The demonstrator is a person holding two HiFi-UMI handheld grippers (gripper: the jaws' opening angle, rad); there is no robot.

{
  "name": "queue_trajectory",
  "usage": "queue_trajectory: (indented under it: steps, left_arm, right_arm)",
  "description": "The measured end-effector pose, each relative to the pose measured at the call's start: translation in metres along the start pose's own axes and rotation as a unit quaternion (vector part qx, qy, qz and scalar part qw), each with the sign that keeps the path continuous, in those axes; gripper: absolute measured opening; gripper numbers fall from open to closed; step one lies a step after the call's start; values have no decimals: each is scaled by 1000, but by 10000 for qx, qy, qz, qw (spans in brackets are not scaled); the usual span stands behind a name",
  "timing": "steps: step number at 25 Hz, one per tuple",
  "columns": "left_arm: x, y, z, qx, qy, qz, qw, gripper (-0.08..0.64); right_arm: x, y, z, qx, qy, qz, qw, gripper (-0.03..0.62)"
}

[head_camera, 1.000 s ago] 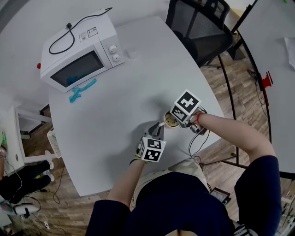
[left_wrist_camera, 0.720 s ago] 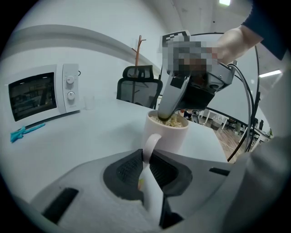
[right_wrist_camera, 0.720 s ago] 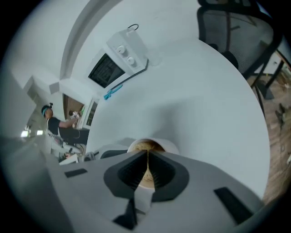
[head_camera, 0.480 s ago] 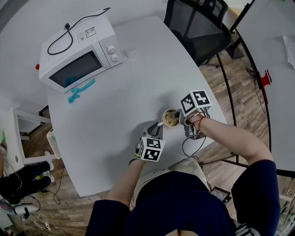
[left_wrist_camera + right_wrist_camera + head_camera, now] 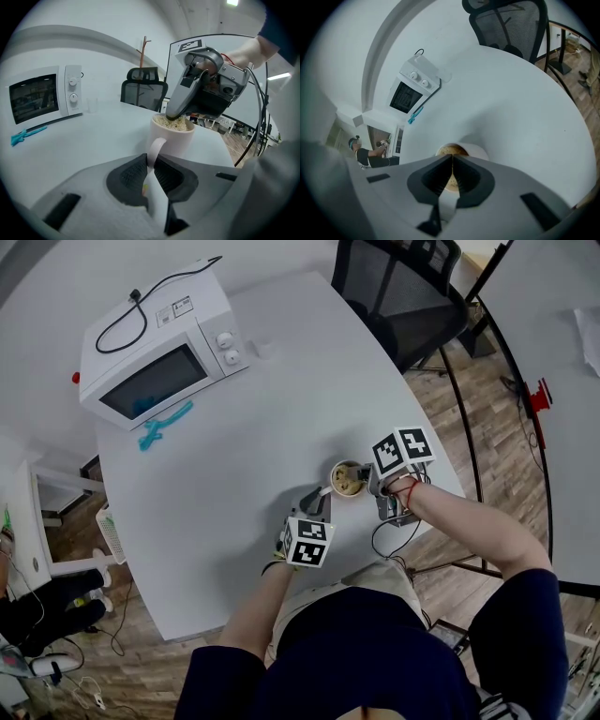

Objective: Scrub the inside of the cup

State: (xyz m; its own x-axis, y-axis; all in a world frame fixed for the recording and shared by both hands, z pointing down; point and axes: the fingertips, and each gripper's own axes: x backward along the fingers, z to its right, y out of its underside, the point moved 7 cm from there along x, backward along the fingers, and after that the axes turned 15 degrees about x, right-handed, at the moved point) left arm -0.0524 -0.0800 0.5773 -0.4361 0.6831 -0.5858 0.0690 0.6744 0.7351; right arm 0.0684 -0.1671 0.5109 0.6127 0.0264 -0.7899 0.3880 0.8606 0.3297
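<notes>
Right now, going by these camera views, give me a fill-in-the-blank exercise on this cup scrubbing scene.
The left gripper holds the cup by its ____.
The jaws of the right gripper, at the cup's mouth, are ____.
The turquoise tool lies in front of the ____.
Missing words: handle, shut, microwave.

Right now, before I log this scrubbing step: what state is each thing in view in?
Cup: upright, scrubber inside.
Scrubber: fibrous wad filling the cup's mouth.
Left tool: shut on the cup's handle.
Right tool: jaws together, tips at the scrubber.
Microwave: door closed.
</notes>
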Motion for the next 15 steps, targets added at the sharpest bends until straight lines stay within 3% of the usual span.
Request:
queue_trajectory:
  steps: [15]
  left_arm:
    - [1, 0, -1, -44, -27, 5, 10000, 49]
  right_arm:
    - [26, 1, -9, -37, -291, 425, 9987, 31]
